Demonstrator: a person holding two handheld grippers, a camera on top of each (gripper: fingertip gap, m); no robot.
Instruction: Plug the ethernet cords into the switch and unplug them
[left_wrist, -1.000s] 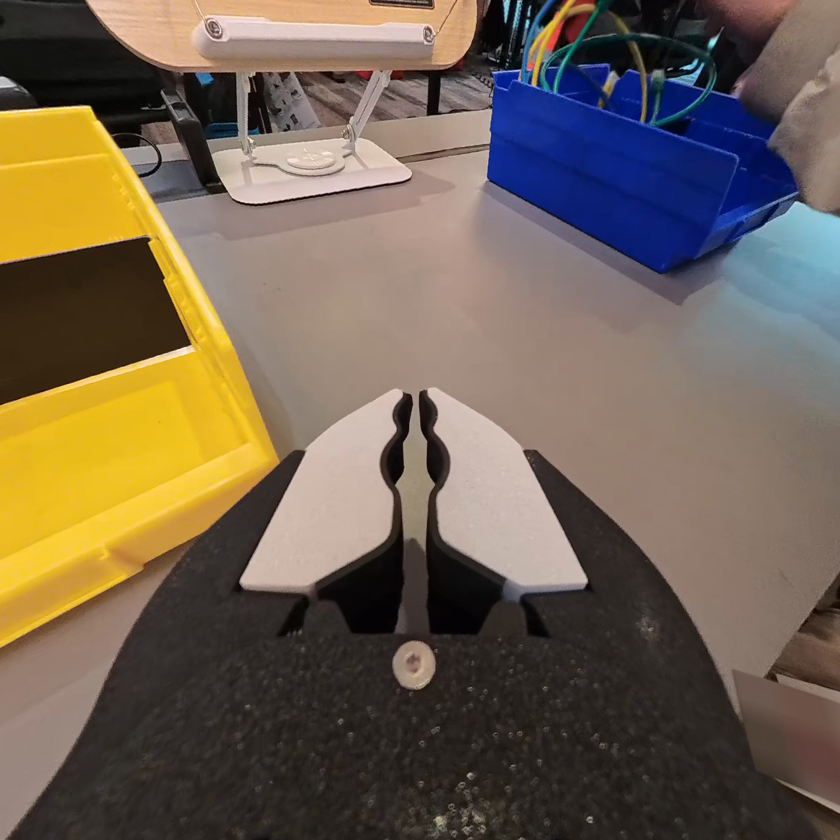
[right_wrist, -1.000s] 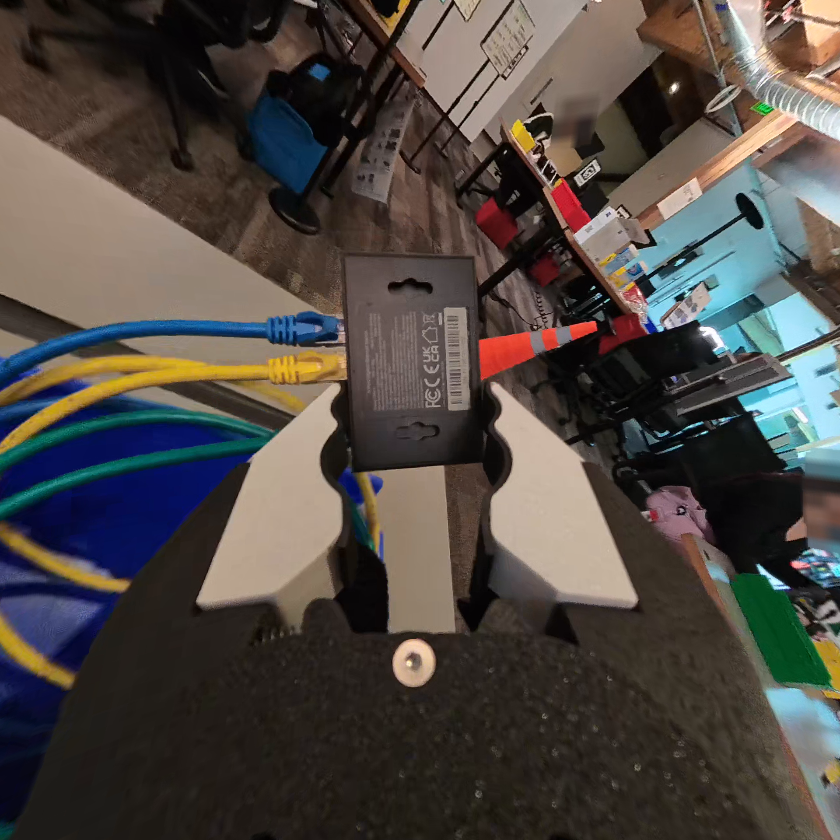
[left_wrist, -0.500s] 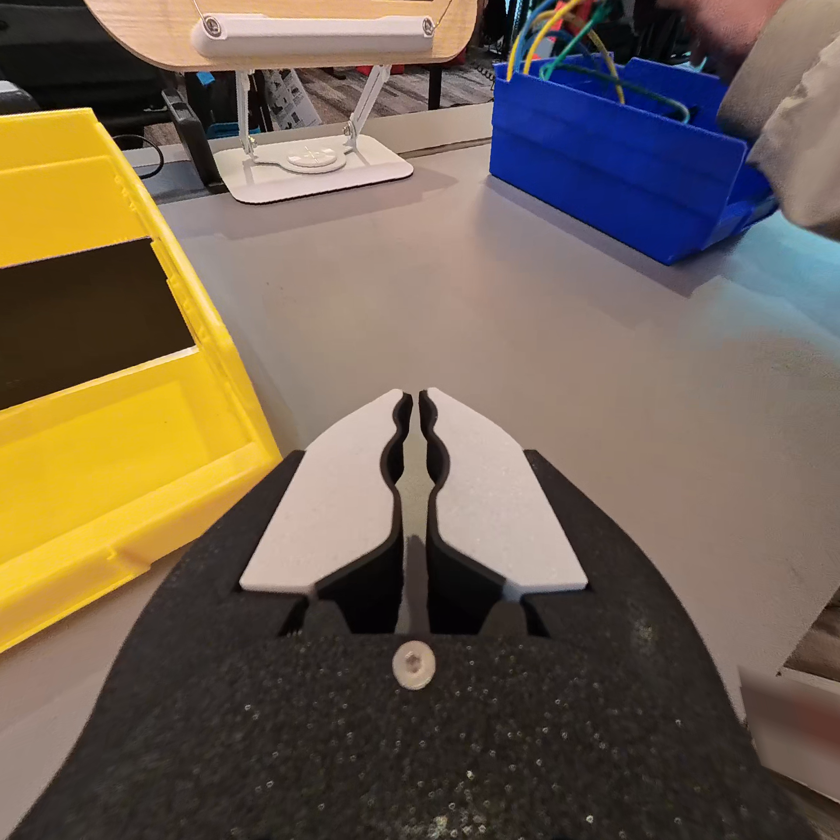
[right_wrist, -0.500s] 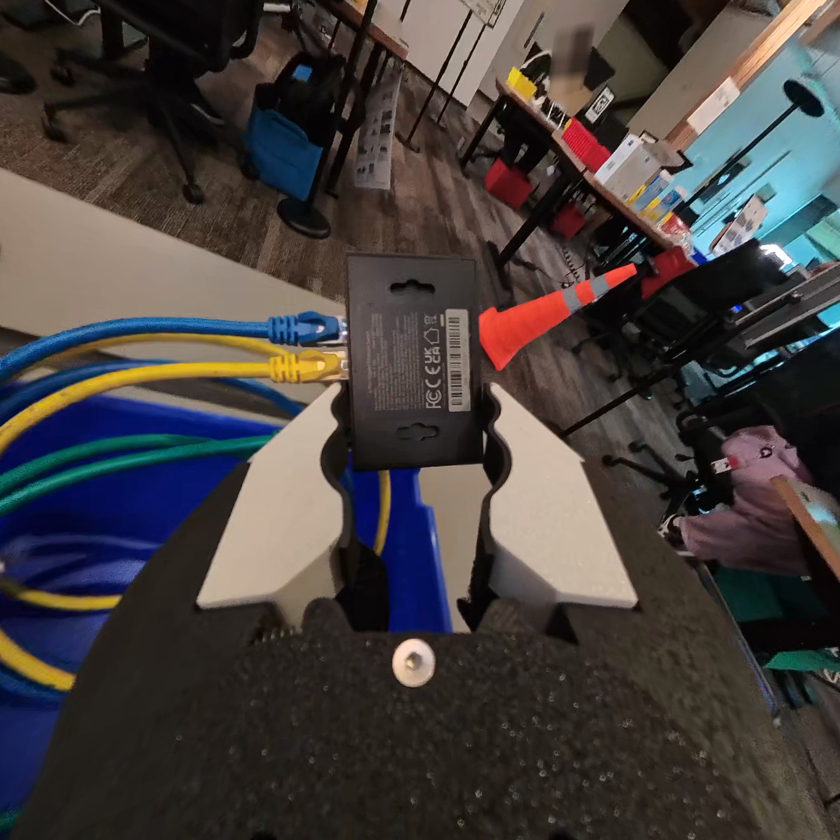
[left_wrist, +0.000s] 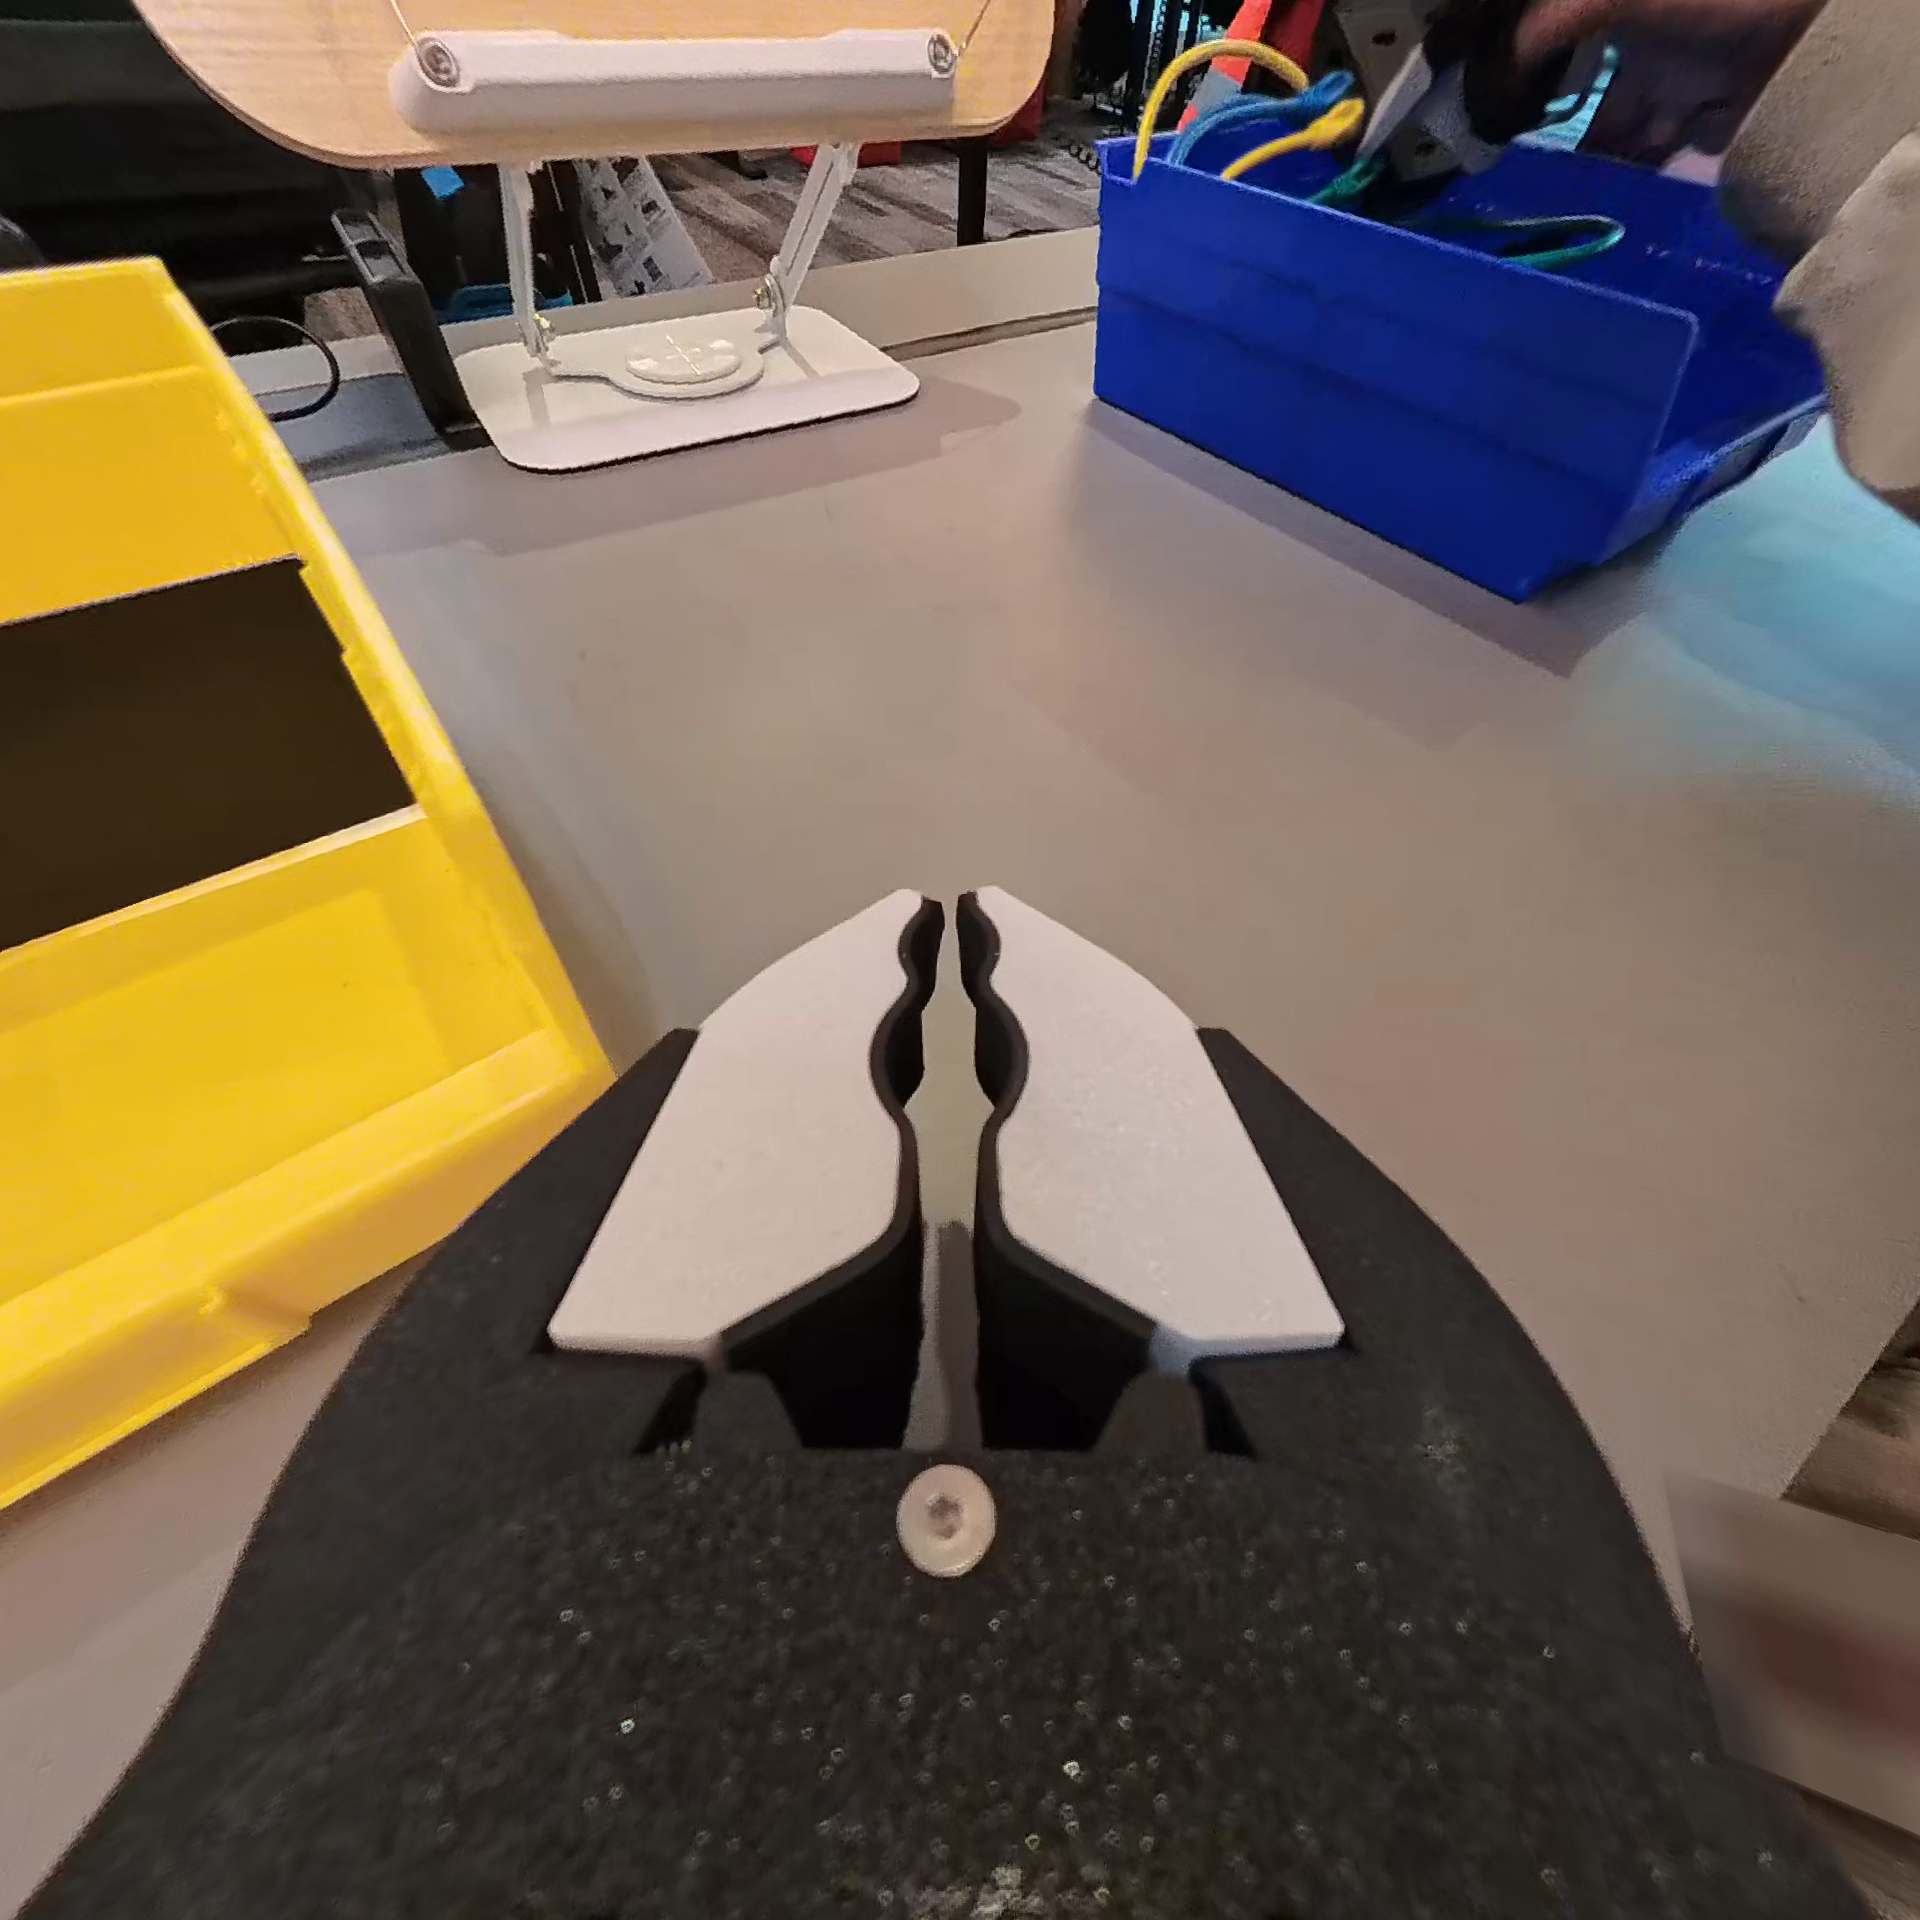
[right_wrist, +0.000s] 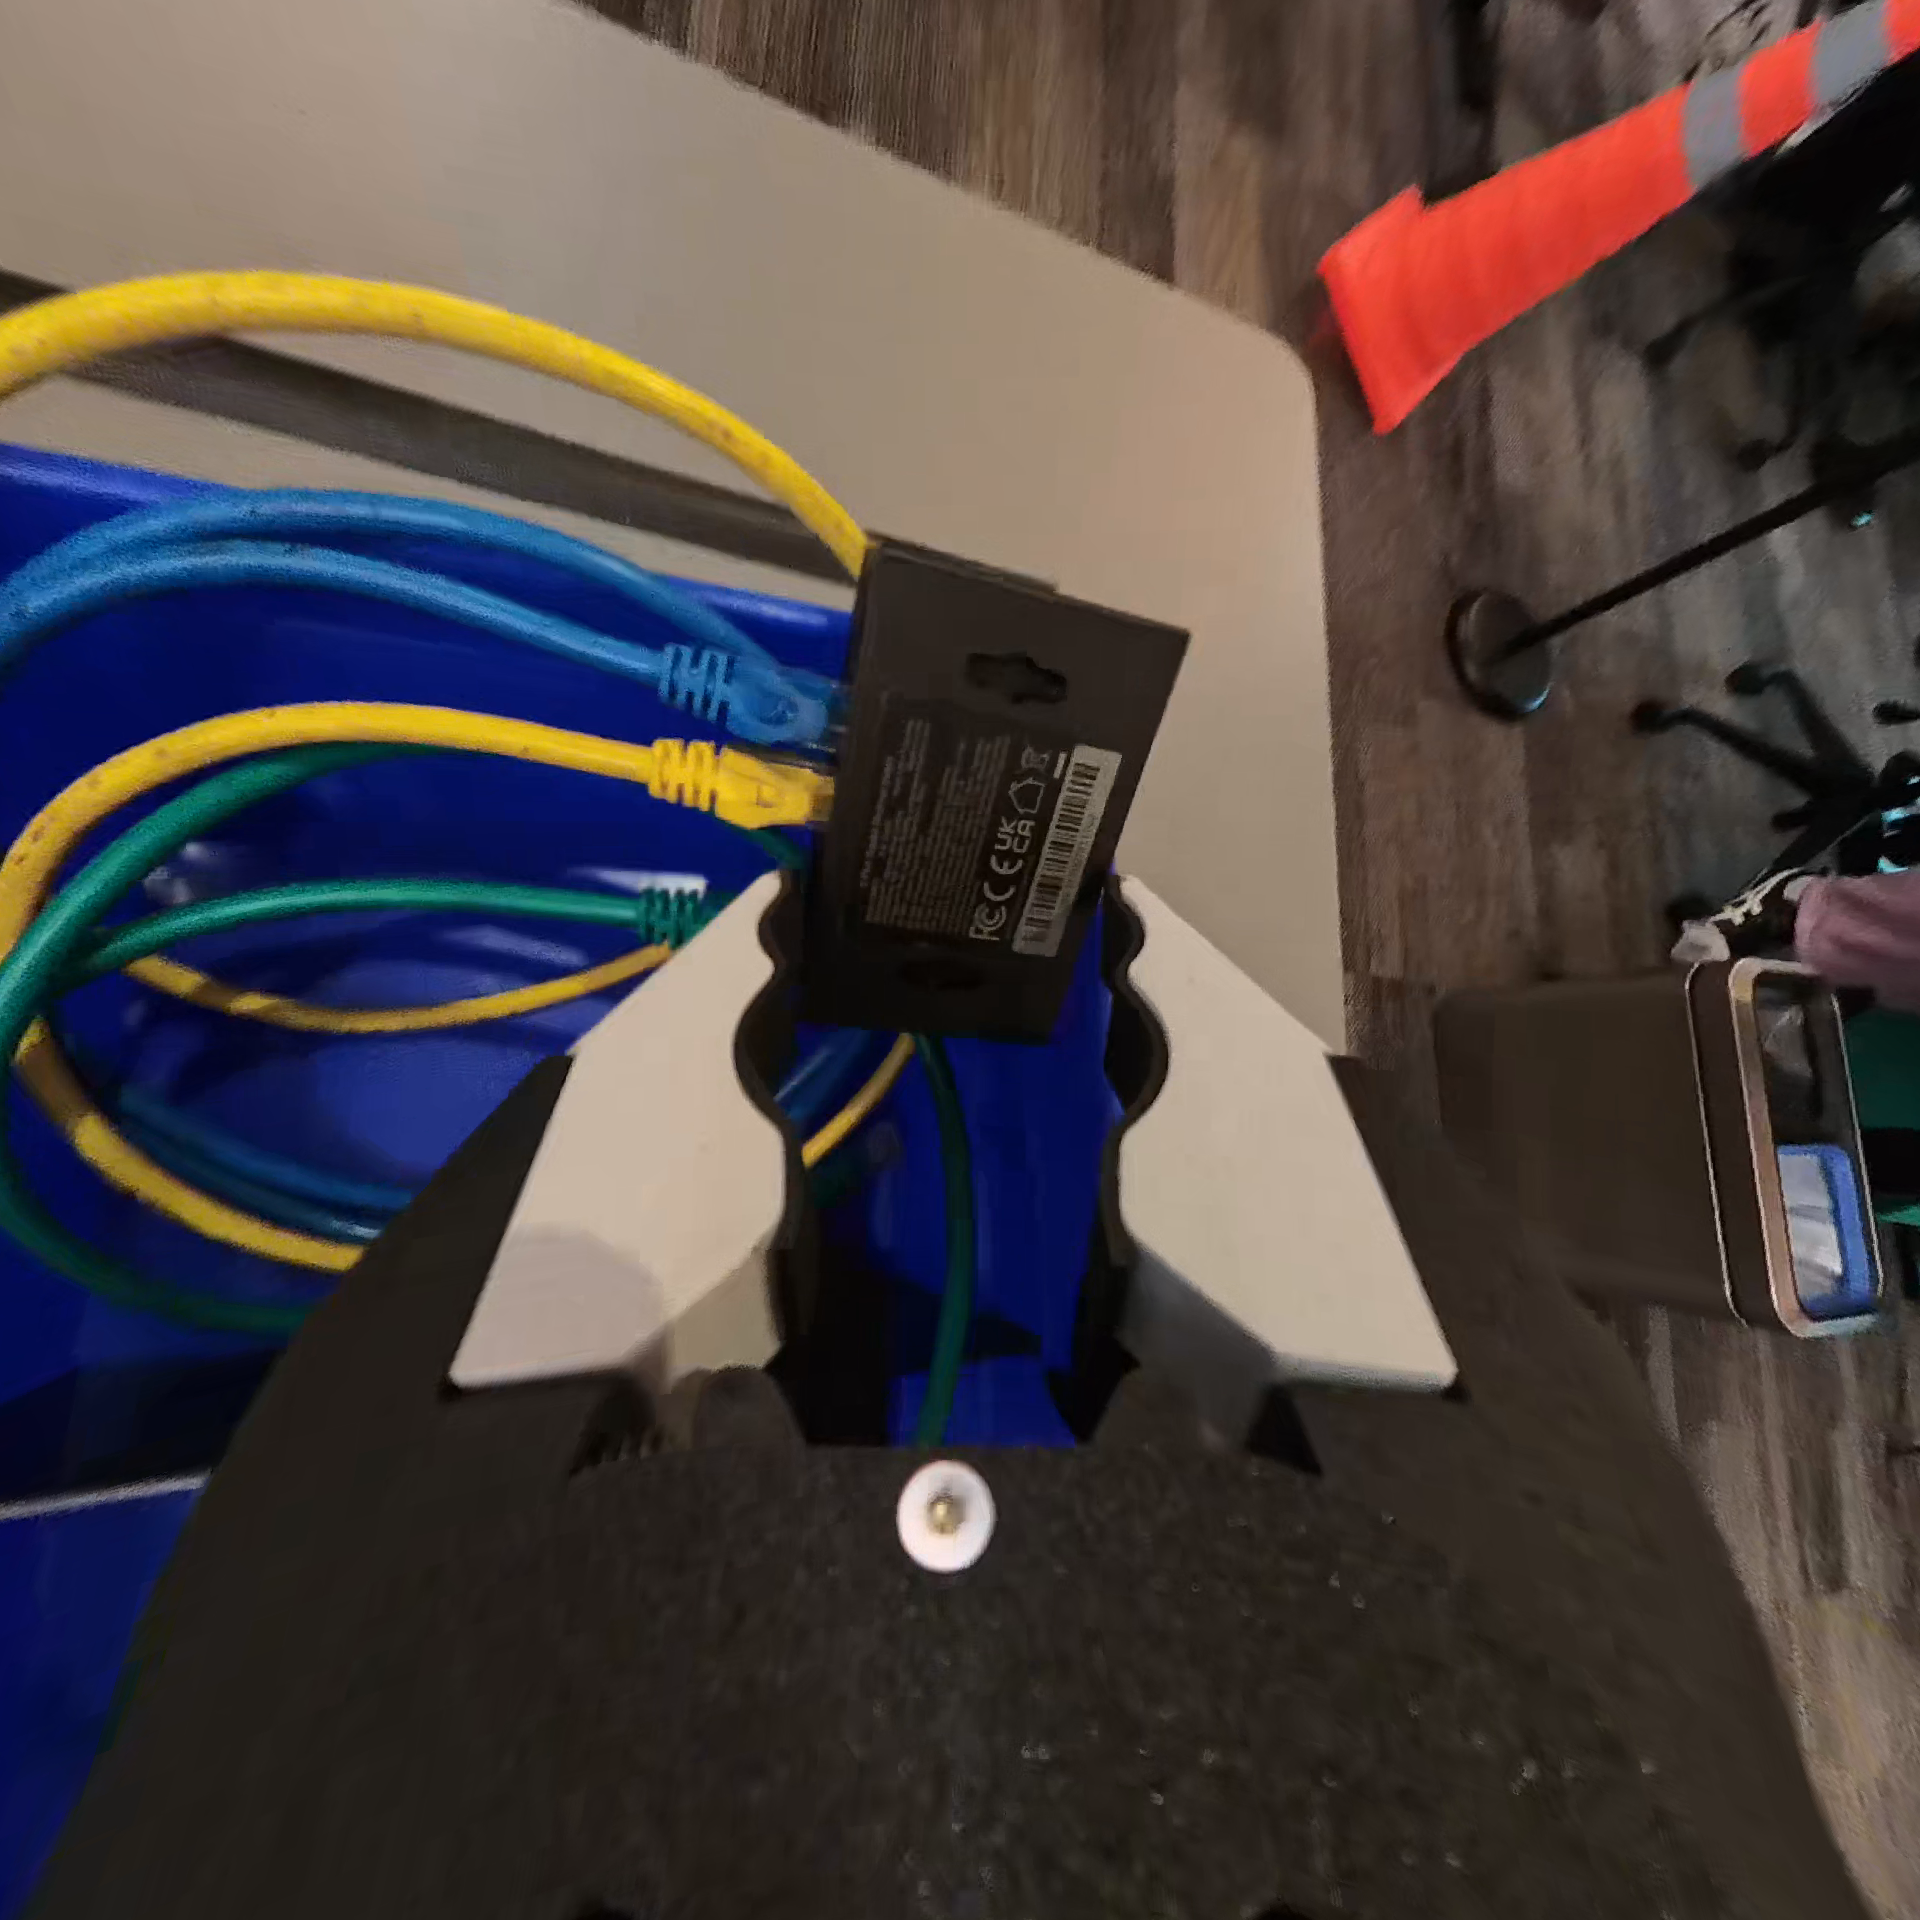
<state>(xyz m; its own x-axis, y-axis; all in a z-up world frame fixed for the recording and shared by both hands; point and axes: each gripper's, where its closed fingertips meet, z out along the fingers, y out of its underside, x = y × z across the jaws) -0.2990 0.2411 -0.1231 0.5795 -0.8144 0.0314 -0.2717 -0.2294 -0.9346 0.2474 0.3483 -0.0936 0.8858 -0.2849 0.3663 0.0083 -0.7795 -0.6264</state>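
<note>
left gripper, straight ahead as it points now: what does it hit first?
Likely bare table. The left gripper, shut and empty, points between yellow bin and blue bin; farther on, the white stand.

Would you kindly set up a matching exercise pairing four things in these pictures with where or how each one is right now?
Things:
1. left gripper
2. switch
3. yellow bin
4. traffic cone

States or places:
A. lying on the wood floor beyond the table
B. held between the right gripper's fingers, tilted, above the blue bin
C. shut and empty, over the bare grey table
D. on the table to the left of the left gripper

Pairs: 1-C, 2-B, 3-D, 4-A
</note>
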